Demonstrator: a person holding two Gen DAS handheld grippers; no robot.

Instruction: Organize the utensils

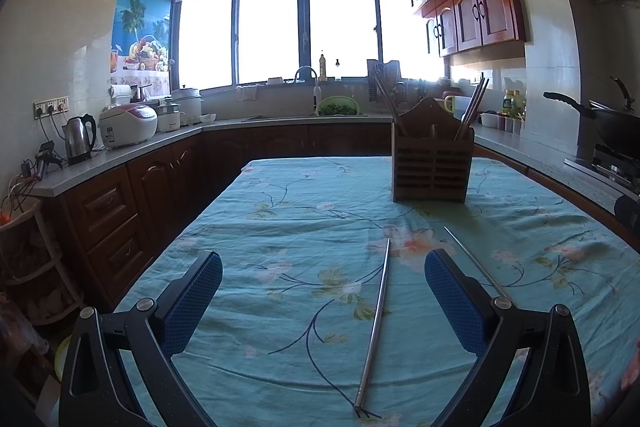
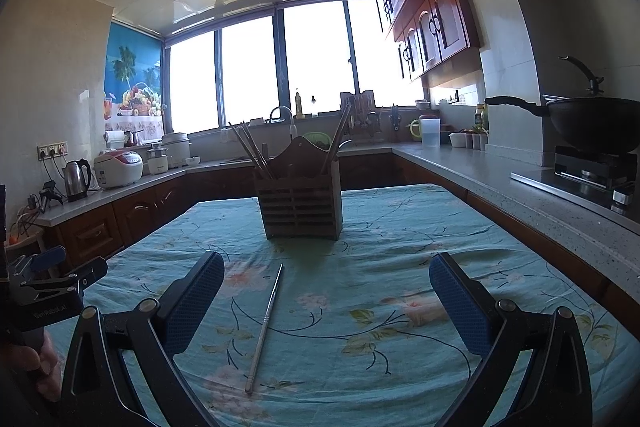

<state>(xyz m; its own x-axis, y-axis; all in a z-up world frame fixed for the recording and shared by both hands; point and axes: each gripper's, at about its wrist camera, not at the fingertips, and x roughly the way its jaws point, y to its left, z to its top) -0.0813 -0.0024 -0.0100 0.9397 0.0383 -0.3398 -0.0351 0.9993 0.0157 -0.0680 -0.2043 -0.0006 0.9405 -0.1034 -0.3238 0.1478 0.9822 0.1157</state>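
Observation:
A slatted wooden utensil holder (image 1: 432, 163) (image 2: 300, 203) stands on the table with several chopsticks leaning in its compartments. One metal chopstick (image 1: 376, 323) lies on the cloth between the blue pads of my open left gripper (image 1: 324, 291), which holds nothing. A second metal chopstick (image 1: 472, 263) lies further right, its near end hidden behind the right finger. In the right wrist view, my right gripper (image 2: 326, 295) is open and empty above the cloth. A metal chopstick (image 2: 264, 327) lies just inside its left finger. The left gripper (image 2: 76, 265) shows at the left edge.
A teal floral tablecloth (image 1: 280, 227) covers the table. Counters run round the room with a kettle (image 1: 80, 139), a rice cooker (image 1: 128, 125), a sink and a wok (image 2: 592, 123) on a stove. A person's hand (image 2: 36, 359) holds the left gripper.

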